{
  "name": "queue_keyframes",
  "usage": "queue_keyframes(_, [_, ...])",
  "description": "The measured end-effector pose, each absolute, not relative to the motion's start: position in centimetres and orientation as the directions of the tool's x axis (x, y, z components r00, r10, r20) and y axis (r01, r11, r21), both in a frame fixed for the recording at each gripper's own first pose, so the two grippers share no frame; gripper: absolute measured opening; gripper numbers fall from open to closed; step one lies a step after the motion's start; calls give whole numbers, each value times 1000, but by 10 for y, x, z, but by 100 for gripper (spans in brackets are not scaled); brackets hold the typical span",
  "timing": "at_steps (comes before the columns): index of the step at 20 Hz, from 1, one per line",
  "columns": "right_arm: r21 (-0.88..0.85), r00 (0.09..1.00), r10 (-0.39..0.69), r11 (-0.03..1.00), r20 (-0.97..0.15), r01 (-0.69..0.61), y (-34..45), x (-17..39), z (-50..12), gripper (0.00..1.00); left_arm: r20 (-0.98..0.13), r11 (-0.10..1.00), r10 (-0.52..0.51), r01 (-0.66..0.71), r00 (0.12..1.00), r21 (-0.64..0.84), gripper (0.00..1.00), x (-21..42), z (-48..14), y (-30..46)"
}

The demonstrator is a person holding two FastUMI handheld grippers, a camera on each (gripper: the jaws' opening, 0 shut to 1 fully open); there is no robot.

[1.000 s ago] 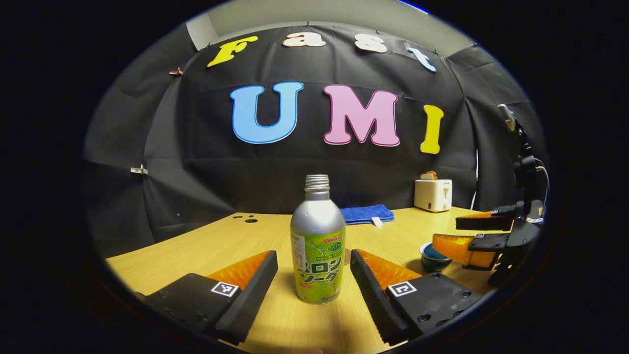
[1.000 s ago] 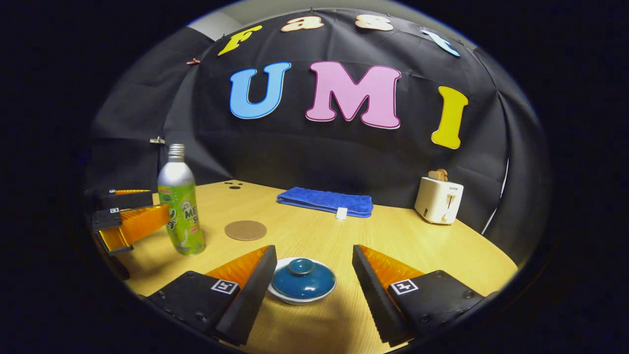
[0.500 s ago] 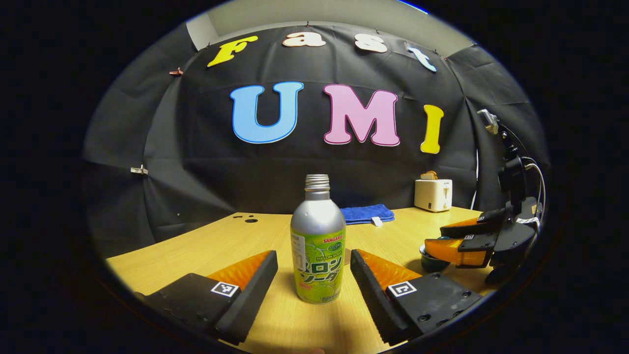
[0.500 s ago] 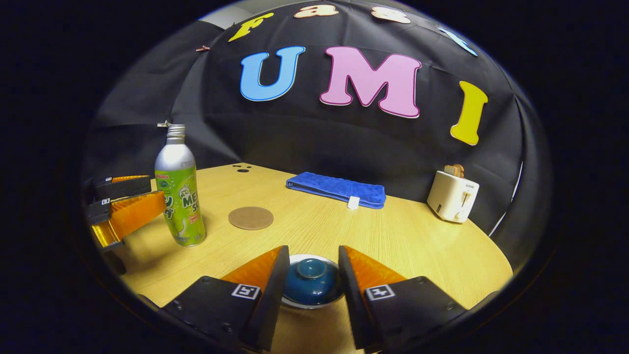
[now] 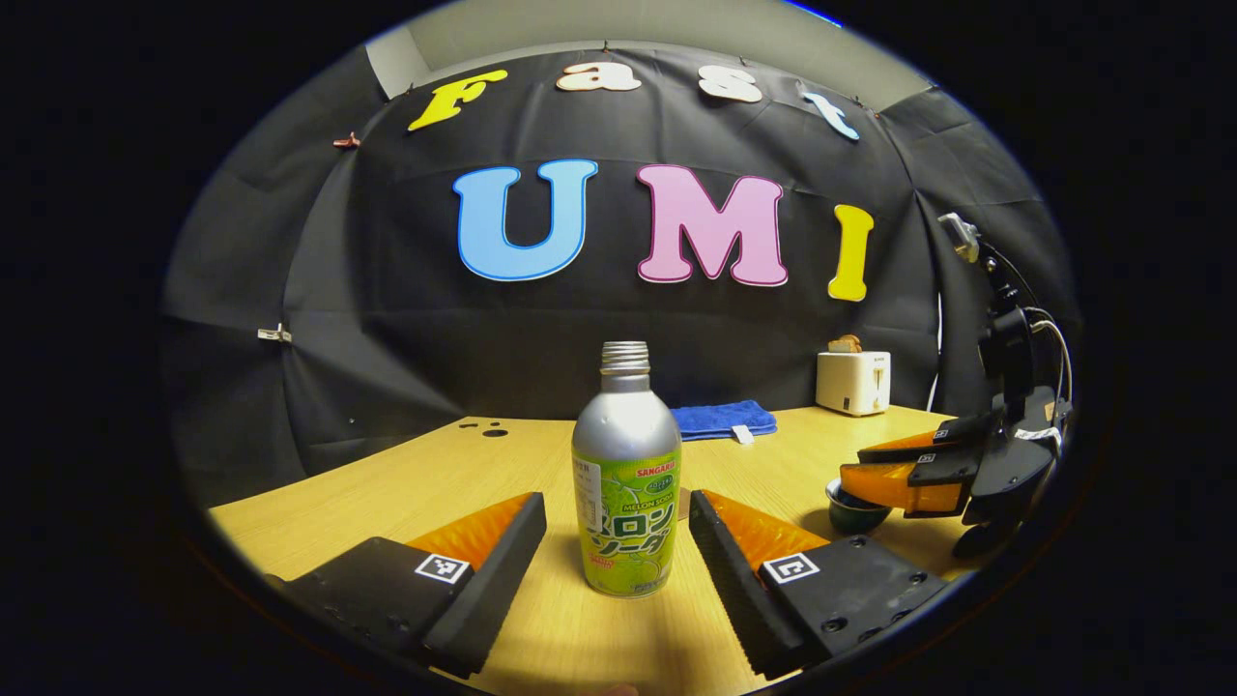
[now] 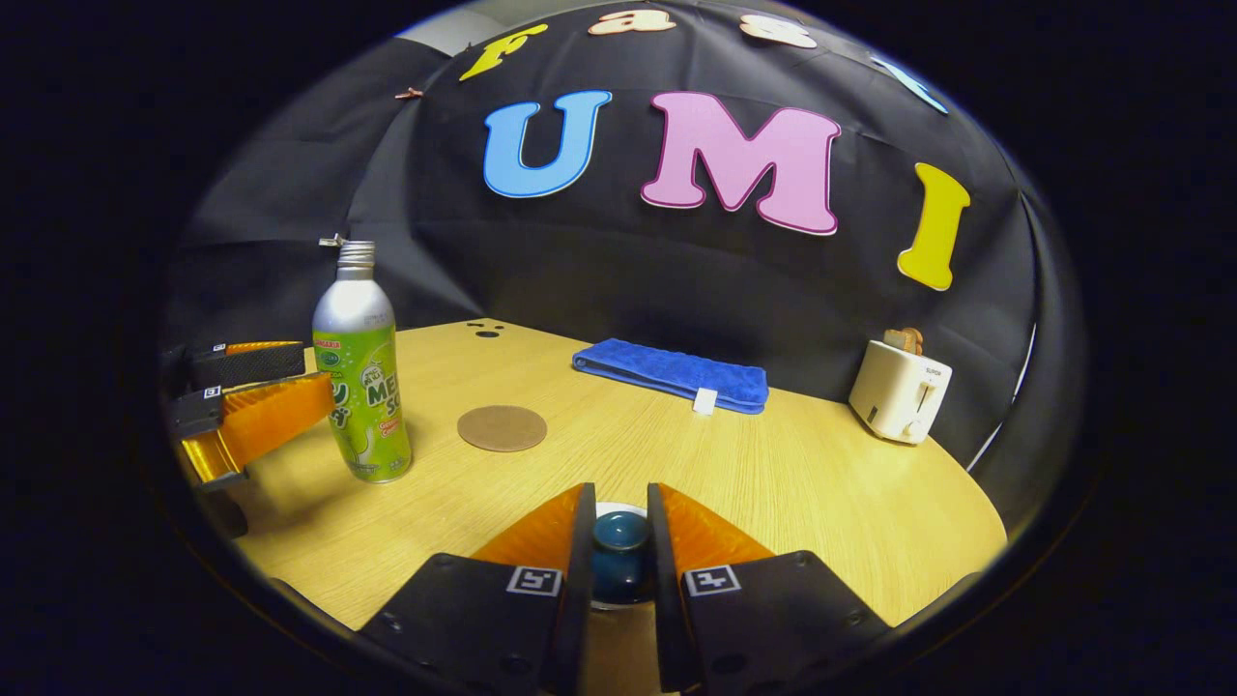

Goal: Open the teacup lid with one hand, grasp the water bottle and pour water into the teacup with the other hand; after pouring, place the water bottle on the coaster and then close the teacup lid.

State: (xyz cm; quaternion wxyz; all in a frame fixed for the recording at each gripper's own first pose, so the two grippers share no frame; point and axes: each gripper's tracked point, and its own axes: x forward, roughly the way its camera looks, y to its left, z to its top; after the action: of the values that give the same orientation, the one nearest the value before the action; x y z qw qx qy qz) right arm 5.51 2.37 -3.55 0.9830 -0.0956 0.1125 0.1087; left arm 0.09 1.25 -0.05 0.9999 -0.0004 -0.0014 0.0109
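The right gripper [image 6: 618, 532] had been closed within the last second: its fingers, wide apart a moment earlier, were now drawn in on the knob of the blue lid [image 6: 619, 541] and appeared clamped on it from both sides. The lid was still seated on the teacup [image 5: 855, 507], which stood on the counter [image 6: 792, 474] at the near right. No lift was seen yet.

The left gripper [image 5: 617, 541] had not been moved. Its fingers were held well apart, one on each side of the bottle [image 5: 626, 483], without contact. The bottle stood upright on the counter, uncapped, between them. The round coaster [image 6: 502, 427] lay bare, just beyond the bottle.

With the knob taken, the opening step was judged to be in hand: the lid was ready to be raised. Pouring, setting the bottle on the coaster and closing the cup all remained to be done. A small round knob is easily slipped from, so a straight lift would be called for.
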Motion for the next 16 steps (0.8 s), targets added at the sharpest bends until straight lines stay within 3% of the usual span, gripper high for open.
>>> queue_keyframes(16, [-27,976,200,979,-89,-203,-11,41,19,29,2,999,32,-32,999,-1,94,34,0,14])
